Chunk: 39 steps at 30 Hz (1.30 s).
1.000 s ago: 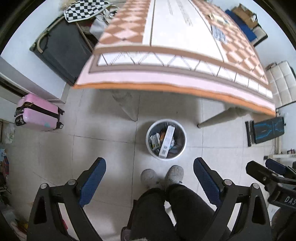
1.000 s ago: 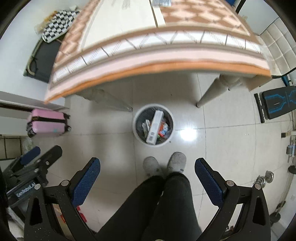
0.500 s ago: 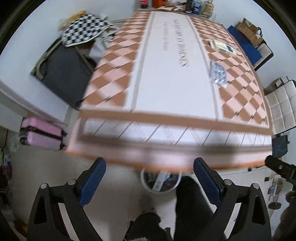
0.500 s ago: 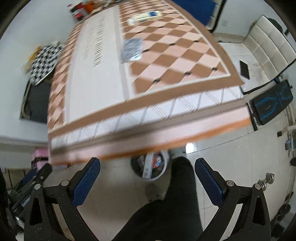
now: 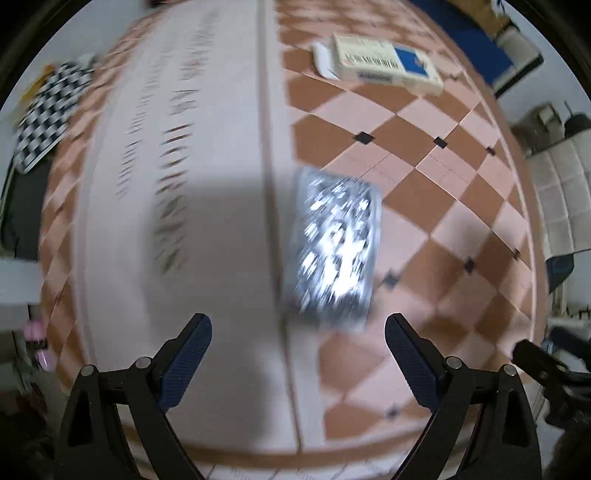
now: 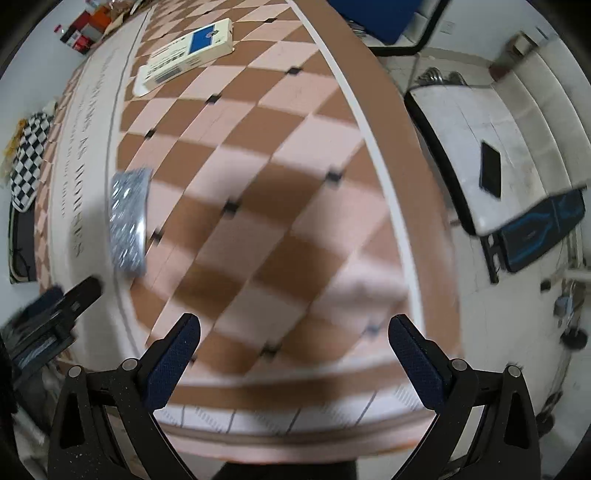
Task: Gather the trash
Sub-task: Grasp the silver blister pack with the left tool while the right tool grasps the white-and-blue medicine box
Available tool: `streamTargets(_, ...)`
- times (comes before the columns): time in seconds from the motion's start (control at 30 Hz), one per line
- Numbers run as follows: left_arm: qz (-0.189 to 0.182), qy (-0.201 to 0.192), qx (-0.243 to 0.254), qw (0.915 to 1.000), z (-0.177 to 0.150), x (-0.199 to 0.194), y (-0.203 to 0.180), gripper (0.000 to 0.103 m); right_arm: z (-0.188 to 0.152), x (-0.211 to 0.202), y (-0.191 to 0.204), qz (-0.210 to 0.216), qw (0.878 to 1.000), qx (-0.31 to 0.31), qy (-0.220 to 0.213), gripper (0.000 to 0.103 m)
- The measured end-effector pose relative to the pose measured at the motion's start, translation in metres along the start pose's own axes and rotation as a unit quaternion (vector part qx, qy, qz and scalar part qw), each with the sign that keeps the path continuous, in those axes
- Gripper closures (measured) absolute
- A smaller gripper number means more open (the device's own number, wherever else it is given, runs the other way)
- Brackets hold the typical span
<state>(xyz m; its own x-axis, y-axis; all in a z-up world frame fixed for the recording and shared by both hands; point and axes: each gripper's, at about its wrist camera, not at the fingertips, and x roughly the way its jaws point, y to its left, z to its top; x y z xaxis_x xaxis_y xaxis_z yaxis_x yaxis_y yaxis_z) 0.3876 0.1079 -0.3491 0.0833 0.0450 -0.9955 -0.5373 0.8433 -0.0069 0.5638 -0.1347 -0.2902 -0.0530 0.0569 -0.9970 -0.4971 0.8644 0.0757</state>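
Note:
A silver blister pack (image 5: 334,247) lies flat on the checked tablecloth (image 5: 436,229), just ahead of my left gripper (image 5: 297,360), whose blue-padded fingers stand wide open and empty. The same pack (image 6: 127,218) shows at the left of the right wrist view. A cream and blue carton (image 5: 384,64) lies farther back on the table; the right wrist view shows it as a carton (image 6: 188,50) at the far end. My right gripper (image 6: 293,358) is open and empty above the cloth near the table's front edge. Both views are motion-blurred.
A white padded chair (image 6: 480,147) with a dark phone (image 6: 490,173) on it stands right of the table. A checkered bag (image 5: 44,118) lies off the left side. Boxes and cans (image 6: 83,33) sit at the table's far end. The left gripper (image 6: 48,317) appears at lower left.
Both grippers have risen from over the floor bin and moved forward over the tabletop. The bin and the person's legs have dropped out of view, and the blister pack looms much closer.

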Motion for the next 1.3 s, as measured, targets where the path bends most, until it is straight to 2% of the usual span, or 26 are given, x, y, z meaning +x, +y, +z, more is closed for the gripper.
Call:
streamTargets(0.17, 0.002, 0.043, 0.001, 0.9991, 0.031, 0.040, -0.010, 0.006, 0.056, 0.006, 0.007, -0.003, 0.998, -0.057, 0.022, 0.000)
streamTargets(0.2, -0.004, 0.037, -0.008, 0.9993, 0.032, 0.039, -0.008, 0.009, 0.066, 0.005, 0.013, -0.004, 0.997, -0.076, 0.027, 0.000)
streamTargets(0.27, -0.002, 0.028, -0.027, 0.9992, 0.030, 0.036, -0.004, 0.015, 0.088, 0.003, 0.028, -0.012, 0.992, -0.122, 0.032, 0.000)
streamTargets(0.37, -0.001, 0.012, -0.051, 0.9986, 0.017, 0.027, -0.003, 0.035, 0.125, -0.001, 0.062, -0.036, 0.976, -0.210, 0.038, 0.000)
streamTargets(0.43, -0.006, 0.014, -0.084, 0.9963, 0.012, 0.024, 0.001, 0.038, 0.147, -0.001, 0.091, -0.063, 0.956, -0.283, 0.045, 0.000)
streamTargets(0.53, -0.008, 0.006, -0.141, 0.9900, 0.009, 0.018, 0.015, 0.038, 0.182, -0.002, 0.137, -0.109, 0.916, -0.385, 0.041, 0.000)
streamTargets(0.63, 0.014, -0.018, -0.214, 0.9766, 0.007, 0.008, 0.040, 0.038, 0.216, 0.005, 0.175, -0.138, 0.879, -0.455, 0.044, 0.000)
streamTargets(0.73, 0.034, -0.032, -0.264, 0.9634, 0.013, 0.005, 0.061, 0.038, 0.238, 0.021, 0.207, -0.166, 0.845, -0.505, 0.054, 0.000)
streamTargets(0.9, 0.044, -0.038, -0.309, 0.9491, 0.027, 0.007, 0.086, 0.038, 0.249, 0.053, 0.244, -0.192, 0.783, -0.587, 0.076, 0.000)
streamTargets(1.03, 0.041, -0.041, -0.326, 0.9434, 0.033, 0.006, 0.101, 0.038, 0.252, 0.084, 0.251, -0.197, 0.751, -0.620, 0.112, 0.000)
streamTargets(1.17, 0.042, -0.044, -0.326, 0.9433, 0.037, 0.005, 0.098, 0.038, 0.258, 0.104, 0.249, -0.206, 0.736, -0.630, 0.136, 0.000)
streamTargets(1.3, 0.039, -0.042, -0.327, 0.9431, 0.041, 0.006, 0.102, 0.038, 0.273, 0.105, 0.243, -0.172, 0.752, -0.617, 0.159, 0.007)
